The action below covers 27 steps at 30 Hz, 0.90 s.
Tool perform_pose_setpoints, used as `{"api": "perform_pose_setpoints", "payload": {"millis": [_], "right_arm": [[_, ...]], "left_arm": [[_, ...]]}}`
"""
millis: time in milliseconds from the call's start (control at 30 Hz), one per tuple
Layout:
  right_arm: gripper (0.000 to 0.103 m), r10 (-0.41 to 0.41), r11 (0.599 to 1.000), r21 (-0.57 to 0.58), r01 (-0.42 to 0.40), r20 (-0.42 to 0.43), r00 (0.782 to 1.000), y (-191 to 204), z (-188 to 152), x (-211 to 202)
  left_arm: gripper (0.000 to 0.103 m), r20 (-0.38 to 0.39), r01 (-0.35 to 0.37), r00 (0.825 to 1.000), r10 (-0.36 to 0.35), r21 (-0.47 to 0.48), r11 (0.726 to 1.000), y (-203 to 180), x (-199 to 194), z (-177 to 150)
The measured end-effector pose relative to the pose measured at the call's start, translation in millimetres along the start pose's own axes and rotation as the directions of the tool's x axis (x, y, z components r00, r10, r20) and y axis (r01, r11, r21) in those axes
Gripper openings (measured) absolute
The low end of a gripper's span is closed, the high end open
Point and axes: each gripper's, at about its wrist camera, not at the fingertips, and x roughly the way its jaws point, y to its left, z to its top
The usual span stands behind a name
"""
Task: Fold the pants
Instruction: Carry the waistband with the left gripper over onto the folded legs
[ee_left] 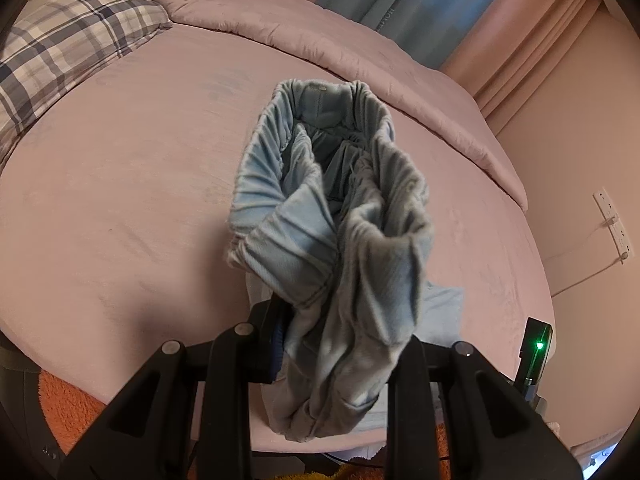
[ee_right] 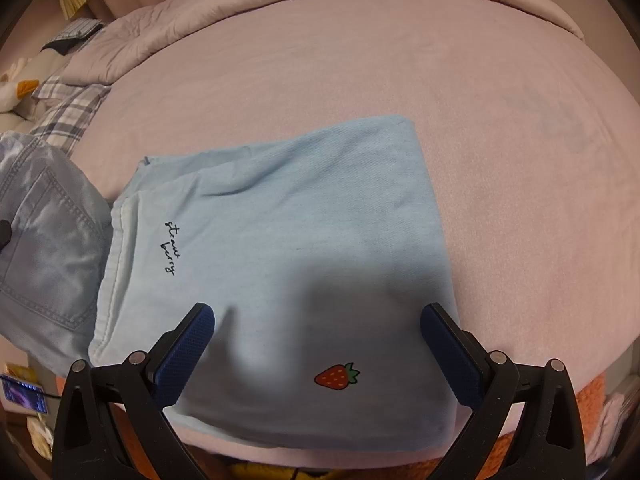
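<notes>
Pink bed (ee_right: 500, 160) carries the pants (ee_right: 280, 240), legs already folded flat; left tool (ee_left: 336, 344) pinches the bunched waistband (ee_left: 332, 184) aloft, right tool (ee_right: 318, 350) hovers wide and empty, so final fold apparently remains.

"straw berry" in script on light blue folded pants (ee_right: 280, 248)

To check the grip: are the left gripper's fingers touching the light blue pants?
Touching. The left wrist view shows the left gripper with its fingers clamped on the bunched waistband of the light blue pants.
</notes>
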Motion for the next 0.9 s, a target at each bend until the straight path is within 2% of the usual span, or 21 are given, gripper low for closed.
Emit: {"api": "perform_pose_setpoints", "payload": {"millis": [900], "right_arm": [[0.102, 0.027, 1.000, 0.014, -0.027, 0.004, 1.000, -9, -1, -2]], "left_arm": [[0.025, -0.056, 0.042, 0.998, -0.039, 0.050, 0.998, -4, 22, 6]]}}
